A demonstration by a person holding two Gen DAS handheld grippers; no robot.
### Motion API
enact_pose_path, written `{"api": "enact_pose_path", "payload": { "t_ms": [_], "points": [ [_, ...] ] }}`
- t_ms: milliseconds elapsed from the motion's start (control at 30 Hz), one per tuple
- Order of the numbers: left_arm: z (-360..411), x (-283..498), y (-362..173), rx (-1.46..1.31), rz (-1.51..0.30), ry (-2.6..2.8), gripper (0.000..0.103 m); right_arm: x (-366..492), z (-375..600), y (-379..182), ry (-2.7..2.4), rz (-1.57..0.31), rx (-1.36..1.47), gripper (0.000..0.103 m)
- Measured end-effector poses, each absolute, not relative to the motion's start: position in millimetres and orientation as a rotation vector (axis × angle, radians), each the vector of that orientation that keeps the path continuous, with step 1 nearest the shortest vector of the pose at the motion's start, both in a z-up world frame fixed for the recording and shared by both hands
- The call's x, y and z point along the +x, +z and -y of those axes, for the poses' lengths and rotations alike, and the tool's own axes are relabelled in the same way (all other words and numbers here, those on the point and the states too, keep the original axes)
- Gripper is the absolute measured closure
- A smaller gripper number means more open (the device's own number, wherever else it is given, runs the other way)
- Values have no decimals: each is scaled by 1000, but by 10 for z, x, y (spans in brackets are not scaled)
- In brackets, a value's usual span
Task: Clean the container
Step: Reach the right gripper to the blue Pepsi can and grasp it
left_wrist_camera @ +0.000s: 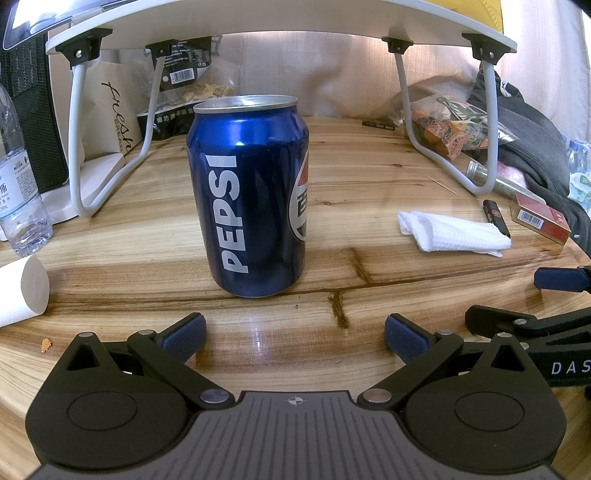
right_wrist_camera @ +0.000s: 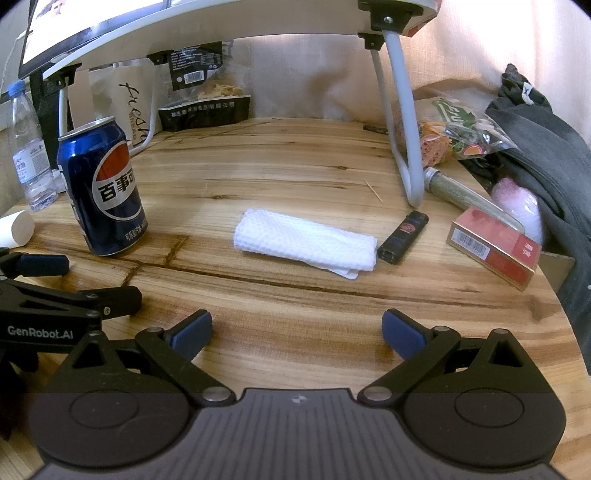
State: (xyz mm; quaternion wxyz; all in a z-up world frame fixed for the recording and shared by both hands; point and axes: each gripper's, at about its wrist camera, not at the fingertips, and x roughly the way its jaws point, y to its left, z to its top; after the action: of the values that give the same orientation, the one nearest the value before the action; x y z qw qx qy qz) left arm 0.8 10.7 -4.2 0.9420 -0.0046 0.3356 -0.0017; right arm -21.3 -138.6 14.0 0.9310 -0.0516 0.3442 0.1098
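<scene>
The round wooden table (left_wrist_camera: pixel 369 177), glossy and streaked with dark grain, carried a white folding stand (left_wrist_camera: pixel 280 22) on thin tubular legs. Only the left wrist view showed the word PEPSI running up the smooth blue can (left_wrist_camera: pixel 248 195), which stood upright straight ahead of the left gripper (left_wrist_camera: pixel 295 338), fingers spread and empty. The right wrist view showed its round logo instead, plus the waffle-textured folded tissue (right_wrist_camera: pixel 304 242) lying beyond the right gripper (right_wrist_camera: pixel 297 332), likewise spread and empty.

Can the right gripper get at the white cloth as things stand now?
Probably yes. The right gripper is open and faces the cloth, with only bare table between them; the lighter lies beside it.
</scene>
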Motion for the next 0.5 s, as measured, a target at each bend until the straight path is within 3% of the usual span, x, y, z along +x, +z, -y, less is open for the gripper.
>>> {"api": "enact_pose_path", "payload": {
  "t_ms": [500],
  "points": [
    [-103, 10, -40, -7, -685, -14, 0, -161, 1535, 327, 341, -692, -102, 0]
  ]
}}
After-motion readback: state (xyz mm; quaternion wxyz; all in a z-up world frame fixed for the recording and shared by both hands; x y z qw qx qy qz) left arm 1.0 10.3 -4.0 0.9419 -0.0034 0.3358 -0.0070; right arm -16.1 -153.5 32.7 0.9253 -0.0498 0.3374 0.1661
